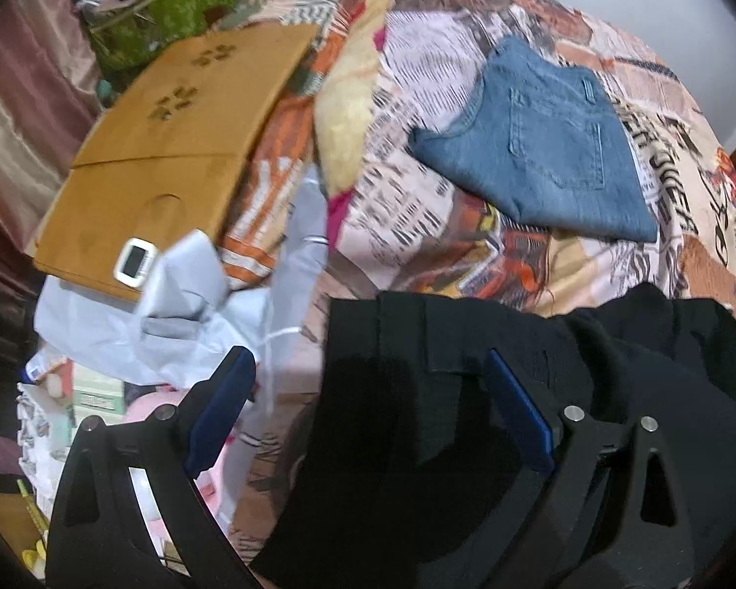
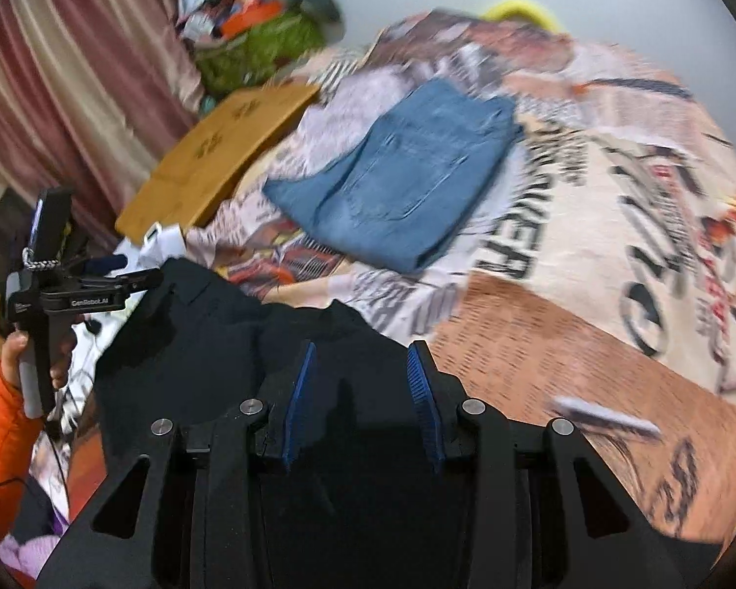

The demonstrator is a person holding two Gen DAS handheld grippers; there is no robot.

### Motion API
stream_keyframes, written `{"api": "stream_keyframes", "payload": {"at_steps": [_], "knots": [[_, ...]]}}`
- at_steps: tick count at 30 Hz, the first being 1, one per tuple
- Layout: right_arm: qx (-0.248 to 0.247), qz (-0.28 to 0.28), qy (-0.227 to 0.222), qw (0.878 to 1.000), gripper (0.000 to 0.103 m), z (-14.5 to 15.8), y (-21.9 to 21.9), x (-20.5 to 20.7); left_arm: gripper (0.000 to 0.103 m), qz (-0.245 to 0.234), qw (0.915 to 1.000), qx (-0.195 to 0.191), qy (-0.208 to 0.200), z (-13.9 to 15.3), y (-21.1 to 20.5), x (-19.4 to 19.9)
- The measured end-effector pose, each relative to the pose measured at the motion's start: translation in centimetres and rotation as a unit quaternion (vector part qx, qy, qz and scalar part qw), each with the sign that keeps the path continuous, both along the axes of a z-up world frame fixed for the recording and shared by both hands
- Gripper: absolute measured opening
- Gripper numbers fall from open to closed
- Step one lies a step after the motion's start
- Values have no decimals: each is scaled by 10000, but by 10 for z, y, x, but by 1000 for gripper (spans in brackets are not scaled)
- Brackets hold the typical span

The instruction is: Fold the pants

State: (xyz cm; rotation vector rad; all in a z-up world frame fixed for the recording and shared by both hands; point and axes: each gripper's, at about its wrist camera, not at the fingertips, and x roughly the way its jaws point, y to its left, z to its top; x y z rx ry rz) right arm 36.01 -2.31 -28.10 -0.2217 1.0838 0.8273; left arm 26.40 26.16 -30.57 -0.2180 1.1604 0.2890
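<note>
Jeans (image 1: pixel 544 147) on bedspread (image 1: pixel 417 206), beyond pants (image 1: pixel 466 343)

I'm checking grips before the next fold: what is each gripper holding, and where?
Neither holds anything. The left gripper and right gripper both have open jaws over the black pants.

black handheld left gripper body (image 2: pixel 81 300): white label "GenRobot.AI" | printed newspaper-pattern bedspread (image 2: pixel 539 226): big black capitals, only "KER" legible, remainder blurred | flat brown cardboard sheet (image 1: pixel 181 113): dark stamped marks, unreadable | white small-screen device (image 1: pixel 133 261): display unreadable
</note>
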Motion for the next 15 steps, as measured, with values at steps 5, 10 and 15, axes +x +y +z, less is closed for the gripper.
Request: {"api": "stream_keyframes", "payload": {"at_steps": [5, 10, 15], "knots": [[-227, 211, 432, 9986, 35, -30, 32, 22, 95, -225, 9993, -274, 98, -17, -6, 8], [-505, 384, 708, 9955, 35, -54, 56, 34, 90, -277, 9982, -530, 58, -26, -6, 11], [-633, 490, 953, 9922, 35, -74, 66, 37, 66, -402, 9967, -692, -128, -25, -11, 9]]}}
